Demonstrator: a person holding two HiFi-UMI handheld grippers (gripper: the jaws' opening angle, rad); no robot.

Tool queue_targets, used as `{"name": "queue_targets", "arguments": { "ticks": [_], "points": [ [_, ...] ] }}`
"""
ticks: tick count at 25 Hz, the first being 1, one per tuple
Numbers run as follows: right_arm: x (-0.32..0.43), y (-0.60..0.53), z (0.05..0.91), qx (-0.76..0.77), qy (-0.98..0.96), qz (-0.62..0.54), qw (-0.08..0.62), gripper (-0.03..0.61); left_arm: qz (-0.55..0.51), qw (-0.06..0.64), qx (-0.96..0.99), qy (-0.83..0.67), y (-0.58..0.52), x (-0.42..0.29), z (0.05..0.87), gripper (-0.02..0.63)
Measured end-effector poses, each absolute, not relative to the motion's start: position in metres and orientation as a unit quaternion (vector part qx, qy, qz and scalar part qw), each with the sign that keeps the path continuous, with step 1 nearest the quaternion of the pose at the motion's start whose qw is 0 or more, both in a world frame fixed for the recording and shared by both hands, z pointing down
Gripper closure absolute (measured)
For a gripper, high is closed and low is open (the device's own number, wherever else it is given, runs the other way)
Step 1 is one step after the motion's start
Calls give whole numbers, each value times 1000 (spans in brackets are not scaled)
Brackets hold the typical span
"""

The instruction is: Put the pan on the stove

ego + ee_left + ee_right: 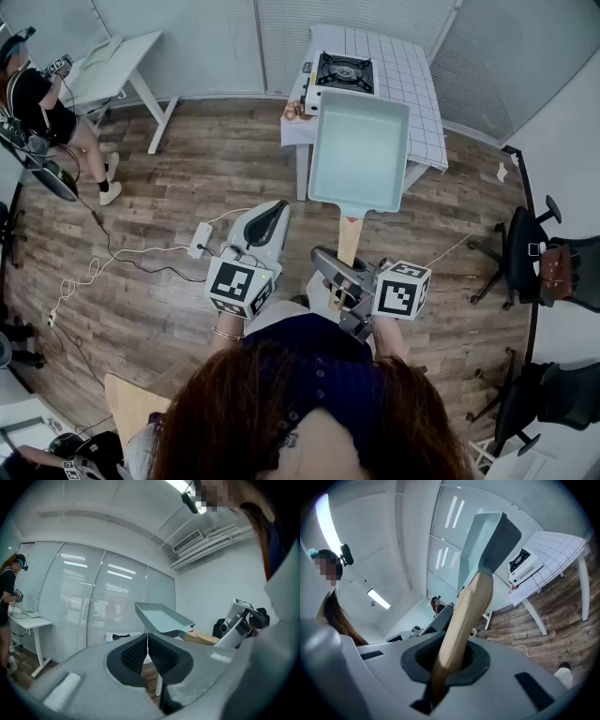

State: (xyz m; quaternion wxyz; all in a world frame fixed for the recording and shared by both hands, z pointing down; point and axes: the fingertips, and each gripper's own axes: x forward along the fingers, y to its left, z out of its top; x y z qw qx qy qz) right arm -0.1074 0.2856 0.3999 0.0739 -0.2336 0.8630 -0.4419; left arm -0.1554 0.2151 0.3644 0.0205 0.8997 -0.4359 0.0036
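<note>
Pan [359,155], rectangular, pale blue-green, shallow-walled, with light wooden handle [349,240]. Location: aloft over the plank floor [187,187], hollow side up, just short of the white worktop with grid-pattern cloth [417,89]; resting on nothing. Handle: clamped in right tongs [445,665], narrow, closed on the wood near its free end. Left tongs [147,654]: pads together, nothing between, idle beside the right tongs, nearer than the pan. Destination: black single-burner gas stove in white casing [342,72], at the worktop's far left corner, burner bare, well apart from the pan. Step in hand, by judgement: transport, pan lifted but not yet delivered. Next move, by judgement: forward reach past the worktop's near edge, pan held level, centred above the burner grate, lowered until seated, grip released only afterwards.
</note>
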Motion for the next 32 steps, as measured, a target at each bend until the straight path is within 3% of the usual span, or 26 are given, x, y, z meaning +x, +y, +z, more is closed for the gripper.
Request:
{"name": "queue_targets", "arguments": {
  "ticks": [32],
  "points": [
    [-91, 262, 400, -229, 867, -439, 63, 548, 2, 24, 903, -429, 183, -127, 363, 601]
  ]
}}
